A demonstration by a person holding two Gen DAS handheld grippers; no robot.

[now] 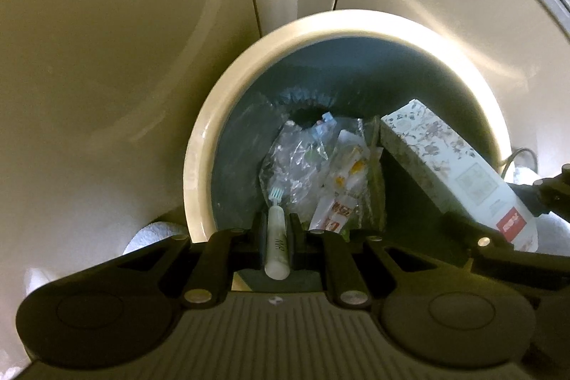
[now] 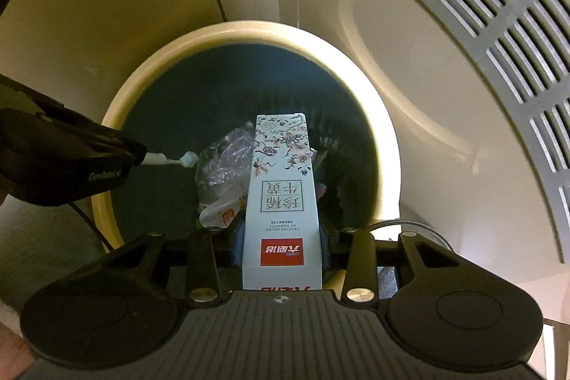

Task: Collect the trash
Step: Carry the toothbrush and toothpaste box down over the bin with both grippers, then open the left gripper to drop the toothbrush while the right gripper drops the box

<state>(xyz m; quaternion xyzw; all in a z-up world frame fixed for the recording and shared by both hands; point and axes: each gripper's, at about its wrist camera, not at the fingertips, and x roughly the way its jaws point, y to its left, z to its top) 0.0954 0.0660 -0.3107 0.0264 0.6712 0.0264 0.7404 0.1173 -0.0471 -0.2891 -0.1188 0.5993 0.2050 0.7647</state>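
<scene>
Left gripper [image 1: 276, 230] is closed narrowly on a slim white plastic toothbrush [image 1: 275, 239], whose bristle head sticks out just past the fingertips. Right gripper [image 2: 283, 234] is closed on a tall pale cardboard carton [image 2: 281, 202] with a flower print, dark characters and a red label; most of the carton reaches forward beyond the jaws. Directly below both grippers opens a round cream-rimmed trash bin [image 1: 199, 166] with a dark liner. Inside it lie crumpled clear plastic wrappers [image 1: 295, 162] and printed sachets [image 1: 342, 187]. Dark open room remains in the bin at the far side. Pale cabinet panels [image 1: 107, 59] stand close behind the rim, and a grey slotted vent grille [image 2: 498, 24] is to the right.
</scene>
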